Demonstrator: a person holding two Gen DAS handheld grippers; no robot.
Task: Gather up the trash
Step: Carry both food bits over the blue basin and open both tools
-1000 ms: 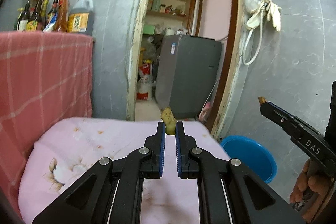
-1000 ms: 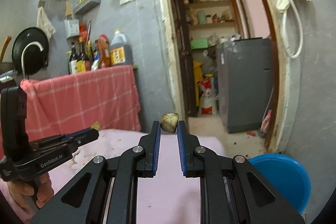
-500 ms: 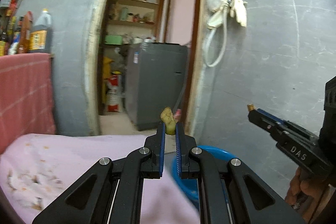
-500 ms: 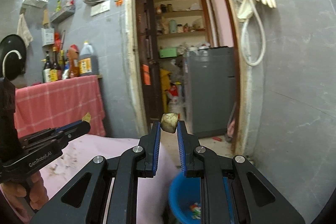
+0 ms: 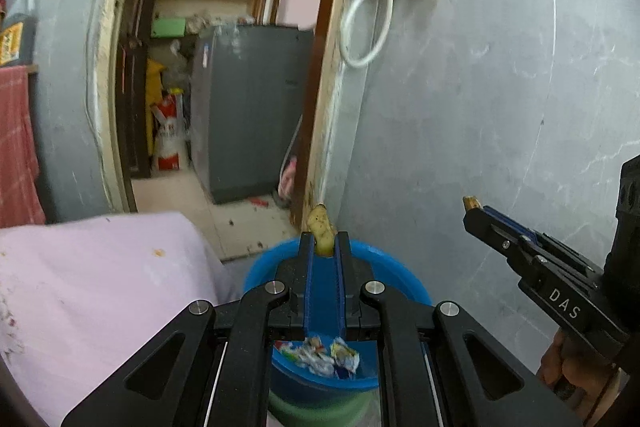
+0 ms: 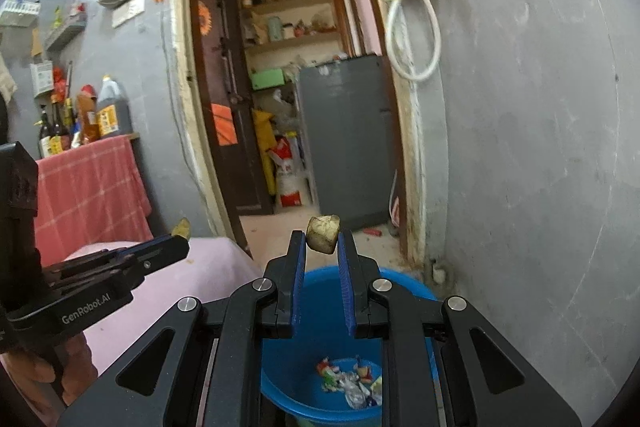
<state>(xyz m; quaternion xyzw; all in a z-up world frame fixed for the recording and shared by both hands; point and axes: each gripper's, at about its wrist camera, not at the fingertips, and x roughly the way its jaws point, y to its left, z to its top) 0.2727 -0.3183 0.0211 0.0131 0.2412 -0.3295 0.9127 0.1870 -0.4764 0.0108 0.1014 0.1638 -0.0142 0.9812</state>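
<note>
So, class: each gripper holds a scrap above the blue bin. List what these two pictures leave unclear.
- Left wrist view: bin rim and floor mostly hidden by the left gripper.
- Right wrist view: wrappers in the bin too small to identify.
- Both views: what the scraps are; shelf items blurred.

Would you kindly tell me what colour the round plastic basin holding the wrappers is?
The round plastic basin is bright blue, clearest in the right wrist view.

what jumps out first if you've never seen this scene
Two black grippers, each pinching a scrap over a blue bucket on the floor by the grey wall: the left gripper holds a yellowish peel, the right gripper a pale chunk. Crumpled wrappers lie at the bucket's bottom.
</note>
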